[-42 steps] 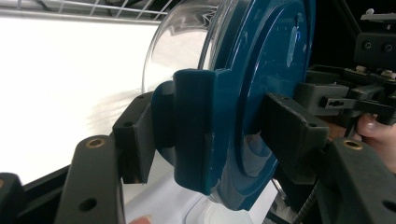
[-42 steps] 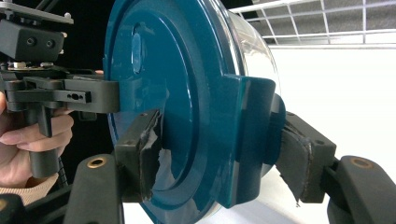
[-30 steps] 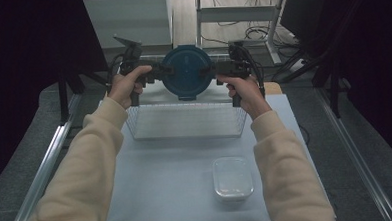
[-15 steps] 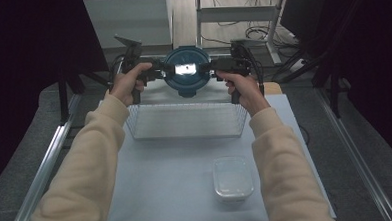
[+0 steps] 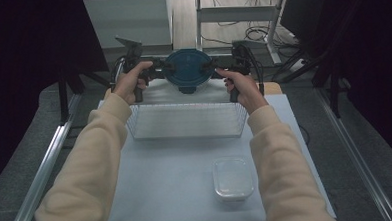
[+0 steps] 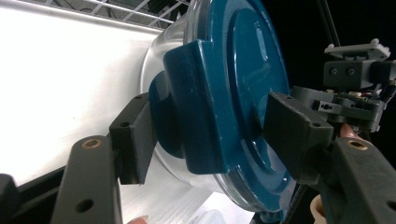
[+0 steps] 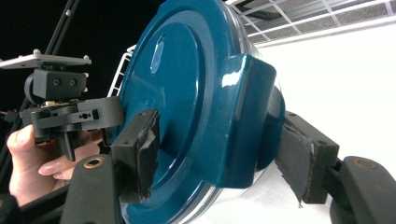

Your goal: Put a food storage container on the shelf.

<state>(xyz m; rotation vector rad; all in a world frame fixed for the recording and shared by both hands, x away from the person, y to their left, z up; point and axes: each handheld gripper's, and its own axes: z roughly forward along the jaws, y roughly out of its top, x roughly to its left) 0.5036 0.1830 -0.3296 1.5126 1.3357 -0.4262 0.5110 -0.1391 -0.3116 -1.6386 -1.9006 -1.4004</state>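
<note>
Since the earlier picture the container has tipped between the hands, so the bright clear panel that briefly faced the camera is gone and the dark blue lid [image 5: 188, 66] faces up and toward the person. Both claws pinch this container by the square blue tabs on its rim: the left gripper [image 6: 205, 135] has one pad under the tab and the other on the lid's face, and the right gripper [image 7: 219, 154] does the same from the opposite side (each seems to be easing a little, though the pads look seated). The container [image 6: 168, 60], a round clear tub, is held in the air at the far side of the table, just beyond the wire basket [image 5: 187, 121]. The step in hand looks like carrying and turning it, probably toward the basket; the next move would call for lowering both hands evenly so the glossy, slippery plastic does not twist out. Nearer the person, a small clear box [image 5: 232, 178] with rounded corners sits on the pale matte table [image 5: 167, 182].
</note>
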